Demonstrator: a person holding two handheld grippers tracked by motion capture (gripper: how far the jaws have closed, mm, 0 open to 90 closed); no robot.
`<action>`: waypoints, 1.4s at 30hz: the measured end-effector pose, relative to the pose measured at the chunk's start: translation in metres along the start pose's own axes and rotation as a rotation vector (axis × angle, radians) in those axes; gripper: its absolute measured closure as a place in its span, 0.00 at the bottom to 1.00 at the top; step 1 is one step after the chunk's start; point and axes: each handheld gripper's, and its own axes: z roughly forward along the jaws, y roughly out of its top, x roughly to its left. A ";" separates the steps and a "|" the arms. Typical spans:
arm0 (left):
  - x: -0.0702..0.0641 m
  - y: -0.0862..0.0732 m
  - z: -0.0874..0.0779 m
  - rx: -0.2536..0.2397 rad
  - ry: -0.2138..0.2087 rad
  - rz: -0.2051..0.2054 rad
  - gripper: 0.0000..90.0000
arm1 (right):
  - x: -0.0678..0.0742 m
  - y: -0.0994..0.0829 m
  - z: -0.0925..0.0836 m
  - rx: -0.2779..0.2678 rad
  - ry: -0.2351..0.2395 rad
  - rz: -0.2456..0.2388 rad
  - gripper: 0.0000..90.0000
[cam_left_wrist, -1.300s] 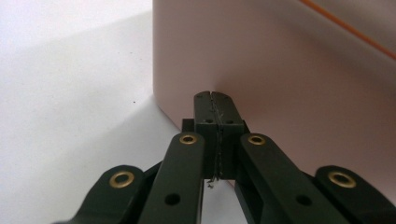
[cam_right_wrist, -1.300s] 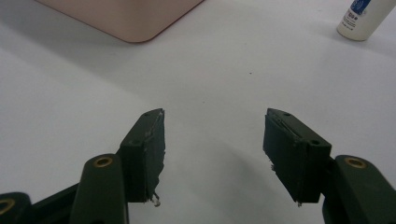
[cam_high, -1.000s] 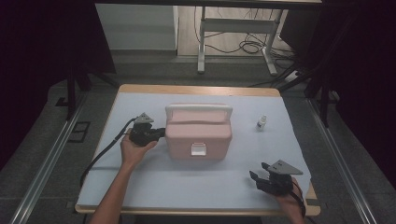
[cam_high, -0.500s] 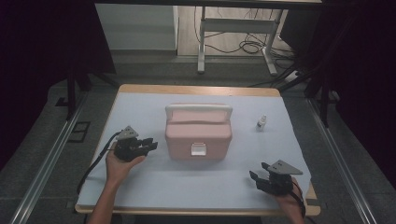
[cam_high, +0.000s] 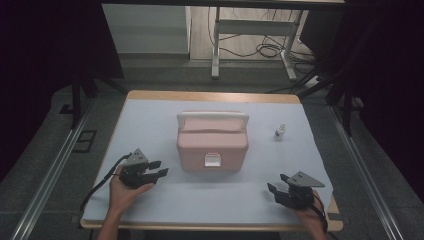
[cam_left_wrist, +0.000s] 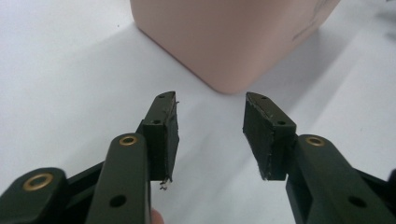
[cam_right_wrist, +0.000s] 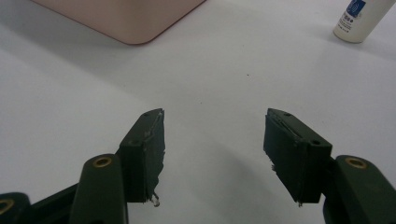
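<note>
High view: room dim, surroundings near black at both sides; the white-covered counter (cam_high: 165, 120) is the one bright patch, evenly lit from above, no glare. Picture soft, low detail. Pink box (cam_high: 212, 142) casts a short soft shadow. Left gripper view: sharp on the tongs (cam_left_wrist: 210, 119), the box soft and shadowing the sheet at right. Right gripper view: bright, diffuse shadow under the tongs (cam_right_wrist: 215, 135); small white bottle (cam_right_wrist: 357, 18) slightly blurred.

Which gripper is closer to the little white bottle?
The right gripper. It sits toward the table's near edge, below the little white bottle in the high view. The left gripper is on the far side of the pink box.
</note>
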 end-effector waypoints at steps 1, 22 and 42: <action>-0.001 0.000 0.000 0.001 -0.003 0.001 0.60 | 0.000 0.000 0.000 -0.001 0.000 0.000 0.43; -0.004 -0.003 0.008 0.030 -0.010 0.004 0.56 | -0.001 0.002 0.002 0.004 0.002 0.013 0.41; -0.005 -0.002 0.010 0.027 -0.025 -0.005 0.55 | -0.079 0.120 0.035 0.382 -0.063 0.084 0.41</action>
